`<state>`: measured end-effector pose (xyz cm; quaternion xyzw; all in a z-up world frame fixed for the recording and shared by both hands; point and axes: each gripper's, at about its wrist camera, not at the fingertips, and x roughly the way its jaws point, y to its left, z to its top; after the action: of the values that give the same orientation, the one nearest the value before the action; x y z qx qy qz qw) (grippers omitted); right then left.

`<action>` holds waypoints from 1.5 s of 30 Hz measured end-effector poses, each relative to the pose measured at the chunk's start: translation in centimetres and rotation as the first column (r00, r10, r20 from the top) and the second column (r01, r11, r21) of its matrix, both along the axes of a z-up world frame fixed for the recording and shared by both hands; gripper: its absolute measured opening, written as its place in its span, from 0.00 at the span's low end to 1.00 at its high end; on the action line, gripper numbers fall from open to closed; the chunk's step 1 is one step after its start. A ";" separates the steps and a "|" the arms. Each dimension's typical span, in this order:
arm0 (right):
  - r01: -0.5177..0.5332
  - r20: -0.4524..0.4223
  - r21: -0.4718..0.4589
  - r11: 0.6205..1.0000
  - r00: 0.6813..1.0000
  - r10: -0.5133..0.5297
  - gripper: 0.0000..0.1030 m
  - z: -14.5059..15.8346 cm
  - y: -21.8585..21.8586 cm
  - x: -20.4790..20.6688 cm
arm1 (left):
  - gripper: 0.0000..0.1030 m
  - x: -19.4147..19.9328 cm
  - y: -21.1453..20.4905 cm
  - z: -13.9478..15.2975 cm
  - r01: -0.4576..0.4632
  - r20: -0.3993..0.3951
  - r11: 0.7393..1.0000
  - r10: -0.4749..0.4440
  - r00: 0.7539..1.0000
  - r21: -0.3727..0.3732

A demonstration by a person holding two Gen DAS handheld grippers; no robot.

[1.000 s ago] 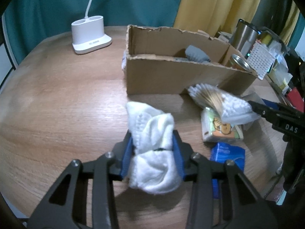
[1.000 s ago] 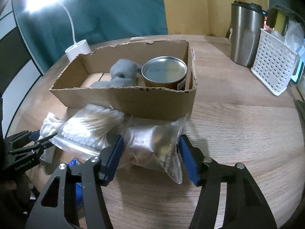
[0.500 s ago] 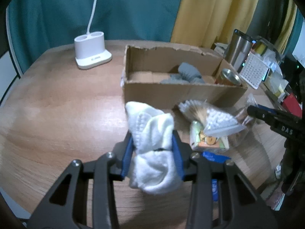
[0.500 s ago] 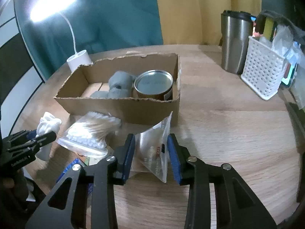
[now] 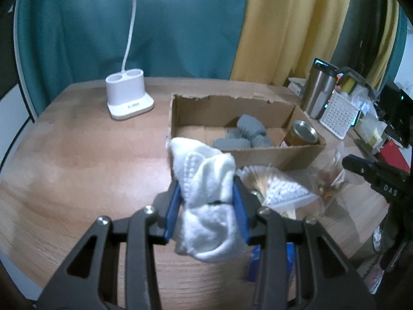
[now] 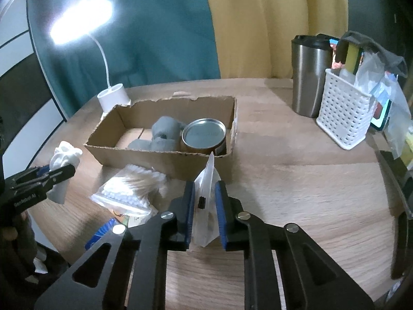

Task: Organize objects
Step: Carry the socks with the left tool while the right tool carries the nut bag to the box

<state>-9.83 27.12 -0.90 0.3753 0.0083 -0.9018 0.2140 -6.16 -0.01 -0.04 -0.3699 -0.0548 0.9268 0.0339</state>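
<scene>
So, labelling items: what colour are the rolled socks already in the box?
Grey; the rolled socks show best in the right wrist view.

White terry sock (image 5: 206,206) between blue pads (image 5: 171,214). Clear plastic bag (image 6: 206,201) with a small black mark. Brown cardboard box (image 6: 165,160) at 12 o'clock holds grey socks (image 6: 162,134) and a silver-topped tin (image 6: 204,134). White lamp base (image 5: 127,97) at 11 o'clock. Teal curtain (image 5: 103,25), yellow curtain (image 5: 284,25). White perforated basket (image 6: 343,116).
</scene>
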 end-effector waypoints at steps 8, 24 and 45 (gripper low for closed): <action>-0.001 -0.047 -0.005 1.000 0.999 0.001 0.09 1.8 0.7 0.2 | 0.38 -0.5 0.4 1.6 0.003 -0.037 1.000 -0.003 0.999 0.002; -0.007 -0.018 0.047 0.999 1.000 0.008 0.87 0.3 0.6 -0.5 | 0.38 -1.4 1.4 2.6 0.020 -0.058 1.000 -0.020 0.998 0.006; -0.082 0.074 0.129 0.988 0.995 0.072 0.55 -4.7 -0.8 -2.3 | 0.38 -2.5 1.3 2.4 0.015 -0.041 1.000 -0.015 0.999 0.010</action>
<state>-12.12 26.35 -5.60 0.4191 0.0751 -0.8768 0.2235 -8.65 1.30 2.39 -0.3511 -0.0563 0.9336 0.0439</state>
